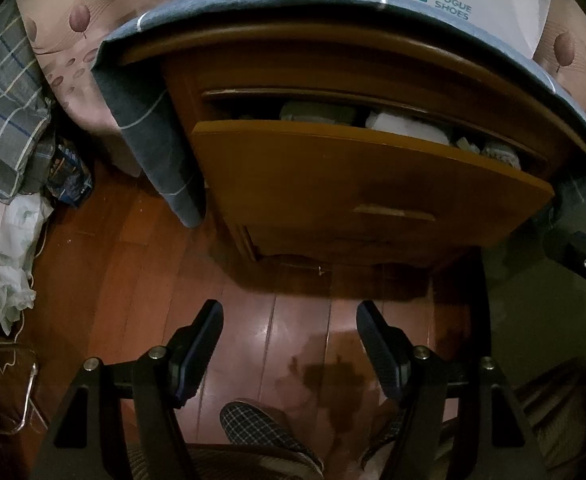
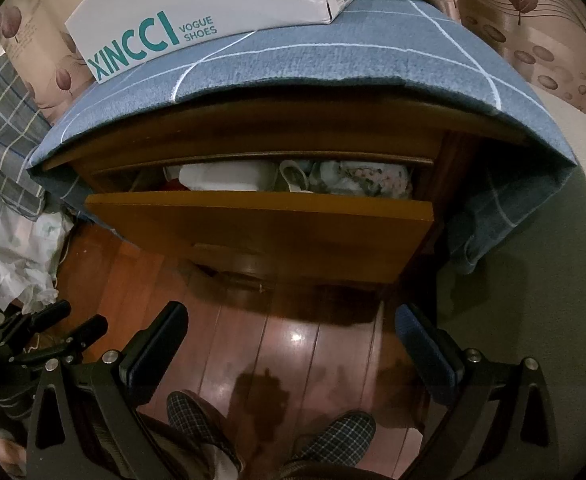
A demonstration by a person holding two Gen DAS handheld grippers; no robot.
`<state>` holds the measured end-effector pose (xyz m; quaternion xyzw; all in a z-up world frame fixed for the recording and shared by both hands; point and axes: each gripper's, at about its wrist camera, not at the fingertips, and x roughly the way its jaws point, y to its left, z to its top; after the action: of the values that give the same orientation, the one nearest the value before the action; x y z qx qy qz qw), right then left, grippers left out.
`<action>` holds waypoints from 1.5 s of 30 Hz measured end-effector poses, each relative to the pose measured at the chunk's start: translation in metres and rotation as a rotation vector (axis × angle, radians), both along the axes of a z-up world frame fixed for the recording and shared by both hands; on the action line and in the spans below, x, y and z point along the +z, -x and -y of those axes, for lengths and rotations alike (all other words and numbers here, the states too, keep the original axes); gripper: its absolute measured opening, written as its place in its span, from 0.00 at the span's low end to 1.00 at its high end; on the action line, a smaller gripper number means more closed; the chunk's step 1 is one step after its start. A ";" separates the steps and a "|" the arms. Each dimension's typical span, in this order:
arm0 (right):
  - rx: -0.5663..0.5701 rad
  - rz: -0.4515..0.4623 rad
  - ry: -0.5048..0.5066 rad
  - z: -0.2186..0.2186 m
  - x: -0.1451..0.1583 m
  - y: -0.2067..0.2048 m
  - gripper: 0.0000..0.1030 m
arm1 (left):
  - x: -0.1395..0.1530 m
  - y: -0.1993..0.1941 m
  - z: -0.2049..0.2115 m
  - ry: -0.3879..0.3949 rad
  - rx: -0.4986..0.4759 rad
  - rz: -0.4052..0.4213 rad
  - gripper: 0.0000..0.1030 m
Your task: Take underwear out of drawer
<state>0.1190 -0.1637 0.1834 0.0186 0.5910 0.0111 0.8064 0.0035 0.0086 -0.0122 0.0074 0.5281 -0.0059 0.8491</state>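
Note:
A wooden nightstand's top drawer (image 1: 365,176) (image 2: 261,228) stands partly pulled out. Folded underwear fills it: a white piece (image 1: 407,126) (image 2: 225,176), a grey-green piece (image 1: 317,113) and a floral piece (image 2: 367,179). My left gripper (image 1: 289,316) hangs open over the floor, well short of the drawer front, nothing between its fingers. My right gripper (image 2: 291,318) is open wider, also above the floorboards in front of the drawer and empty. The left gripper's frame (image 2: 41,336) shows at the left edge of the right wrist view.
A blue checked cloth (image 2: 333,56) covers the nightstand top, with a white shoe box (image 2: 197,12) on it. Plaid bedding (image 1: 5,100) and crumpled white bags (image 1: 1,248) lie at the left. A person's feet in checked slippers (image 2: 333,436) stand on the wooden floor (image 1: 285,332).

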 end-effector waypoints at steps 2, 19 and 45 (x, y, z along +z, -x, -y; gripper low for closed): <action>0.001 -0.001 0.001 0.000 0.000 0.000 1.00 | 0.000 0.000 0.001 0.000 -0.002 -0.001 0.69; 0.005 0.002 -0.011 0.001 0.001 0.003 1.00 | 0.000 -0.012 -0.021 0.232 0.097 -0.022 0.69; -0.042 -0.002 -0.132 0.028 0.003 0.006 1.00 | -0.062 -0.107 -0.060 0.909 0.597 -0.084 0.78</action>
<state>0.1125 -0.1913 0.1864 0.0842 0.5895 0.0329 0.8027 0.1101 0.0687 -0.0745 -0.5108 0.4849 0.0074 0.7099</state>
